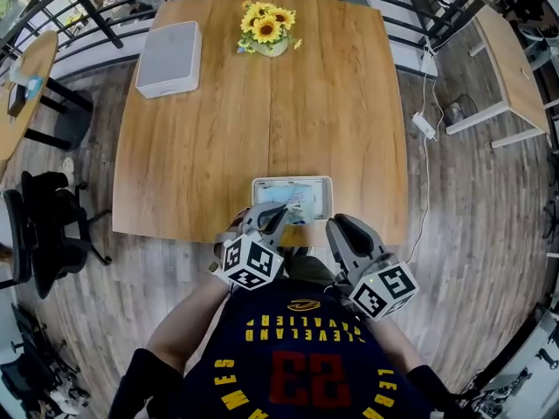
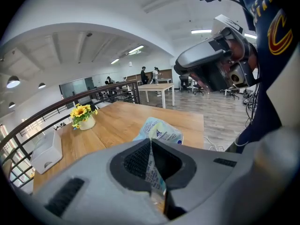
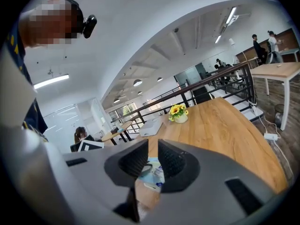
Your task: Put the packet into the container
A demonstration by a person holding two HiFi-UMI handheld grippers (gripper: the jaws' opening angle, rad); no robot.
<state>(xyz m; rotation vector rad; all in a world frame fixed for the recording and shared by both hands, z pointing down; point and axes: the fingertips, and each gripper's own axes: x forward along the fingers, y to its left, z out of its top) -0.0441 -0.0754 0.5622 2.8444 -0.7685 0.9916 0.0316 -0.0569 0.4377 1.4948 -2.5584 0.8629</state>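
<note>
A light-blue printed packet lies over the white rectangular container, which sits at the near edge of the wooden table. My left gripper is shut on the packet's near edge. In the left gripper view the packet sticks up from between the closed jaws, and the container is hidden. My right gripper hovers at the table edge just right of the container. A narrow gap shows between its jaws with nothing held; the packet shows beyond the gap.
A vase of sunflowers stands at the far middle of the table and a white box at its far left. A black railing runs behind. Chairs stand to the left; cables and a power strip lie on the floor at right.
</note>
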